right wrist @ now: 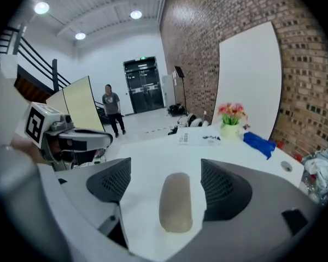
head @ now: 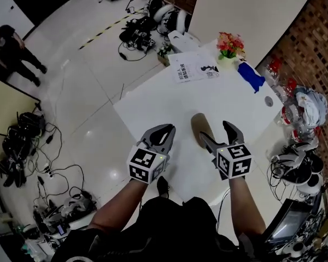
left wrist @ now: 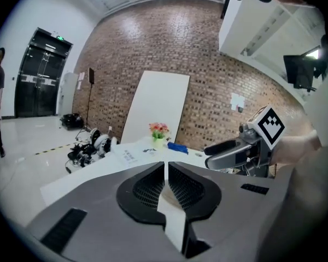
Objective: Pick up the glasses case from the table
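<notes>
A tan, oblong glasses case (head: 197,123) lies flat on the white table (head: 153,105). In the right gripper view the case (right wrist: 176,201) sits lengthwise between my right gripper's (right wrist: 167,183) jaws, which stand wide apart and clear of its sides. From the head view the right gripper (head: 214,130) hovers at the case's near end. My left gripper (head: 163,131) is to the left of the case, over the table's near edge, with nothing in it. In the left gripper view its jaws (left wrist: 165,171) are shut together, and the right gripper (left wrist: 238,149) shows to the right.
At the table's far end stand a flower pot (head: 230,45), a blue cloth (head: 251,76) and a printed sheet (head: 194,68). A small round disc (head: 269,100) lies near the right edge. Cables and gear litter the floor (head: 136,31). A person (head: 11,51) stands far left.
</notes>
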{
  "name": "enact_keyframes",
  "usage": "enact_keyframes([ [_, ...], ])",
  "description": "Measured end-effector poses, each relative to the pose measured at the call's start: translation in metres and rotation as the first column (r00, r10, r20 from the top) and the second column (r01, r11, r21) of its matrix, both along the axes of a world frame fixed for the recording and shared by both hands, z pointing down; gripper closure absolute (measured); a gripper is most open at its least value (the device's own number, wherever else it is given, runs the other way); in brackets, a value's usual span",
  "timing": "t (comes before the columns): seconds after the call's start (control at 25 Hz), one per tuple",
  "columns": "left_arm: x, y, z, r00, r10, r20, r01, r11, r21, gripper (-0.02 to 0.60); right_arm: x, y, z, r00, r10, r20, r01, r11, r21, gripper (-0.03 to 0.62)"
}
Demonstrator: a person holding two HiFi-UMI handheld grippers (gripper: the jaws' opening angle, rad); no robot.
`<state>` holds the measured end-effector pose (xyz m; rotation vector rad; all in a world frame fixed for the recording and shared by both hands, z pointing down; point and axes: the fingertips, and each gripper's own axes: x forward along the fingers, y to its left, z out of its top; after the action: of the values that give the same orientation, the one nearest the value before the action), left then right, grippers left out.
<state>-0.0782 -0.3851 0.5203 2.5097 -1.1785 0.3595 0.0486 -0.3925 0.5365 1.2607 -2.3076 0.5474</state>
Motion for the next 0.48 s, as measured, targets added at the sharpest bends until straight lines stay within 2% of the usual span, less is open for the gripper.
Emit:
enact_keyframes([
  [0.12, -0.004, -0.005, 0.046, 0.999, -0.034, 0.016, 0.035, 0.997, -0.074, 0.545, -0.008, -0.004, 0.059, 0.999, -0.025, -0.032, 0.021, 0.994, -0.105, 0.195],
  [0.32, -0.014, -0.01, 0.108, 0.994, -0.076, 0.083, 0.087, 0.987, -0.134, 0.538, -0.012, -0.008, 0.122, 0.995, -0.036, -0.094, 0.018, 0.982, -0.19, 0.191],
  [0.48, -0.017, -0.01, 0.138, 0.99, -0.089, 0.113, 0.108, 0.978, -0.179, 0.537, -0.008, -0.016, 0.153, 0.988, -0.033, -0.153, -0.001, 0.976, -0.218, 0.191],
])
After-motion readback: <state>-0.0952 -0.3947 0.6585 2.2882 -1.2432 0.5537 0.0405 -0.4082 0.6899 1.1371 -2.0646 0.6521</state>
